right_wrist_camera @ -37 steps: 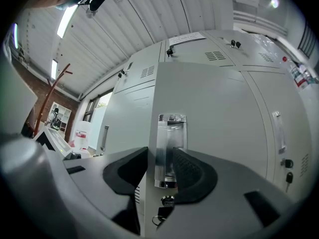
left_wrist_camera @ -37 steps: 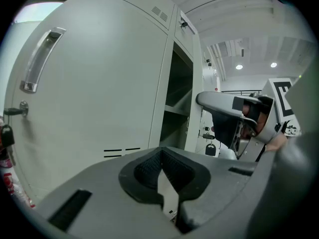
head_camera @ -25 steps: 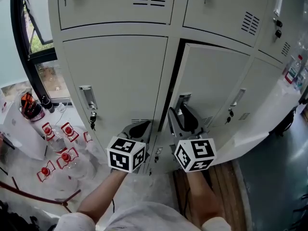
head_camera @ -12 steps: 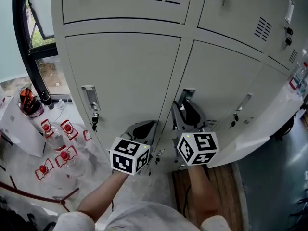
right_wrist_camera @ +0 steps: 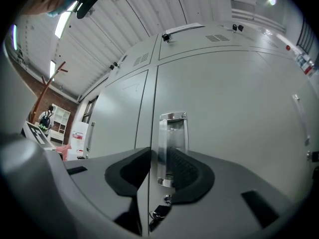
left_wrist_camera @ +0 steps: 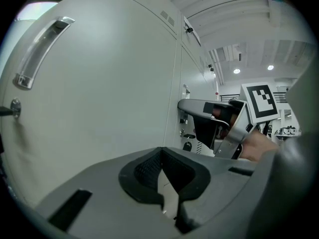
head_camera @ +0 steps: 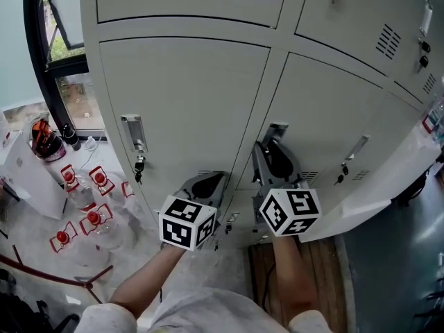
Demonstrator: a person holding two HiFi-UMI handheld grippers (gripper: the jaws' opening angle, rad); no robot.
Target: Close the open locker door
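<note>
By the window at the far left, clear bottles point(head_camera: 94, 220) with red caps stand on the floor beside the locker bank. The lower left door point(head_camera: 187, 103) is closed, with a chrome pull point(head_camera: 133, 134) and a key point(head_camera: 139, 165) hanging under it near its left edge. The left gripper point(head_camera: 206, 184) hovers at that door's bottom right corner, jaws clenched together with nothing between them; whether its tip touches the metal is unclear. Just to its right, the right gripper point(head_camera: 275, 144) points at the task's locker door point(head_camera: 326, 116), its jaws clamped on either side of the door handle point(right_wrist_camera: 171, 148) at the door's left edge. That door lies flush with the frame, with only a thin seam along the centre post.
</note>
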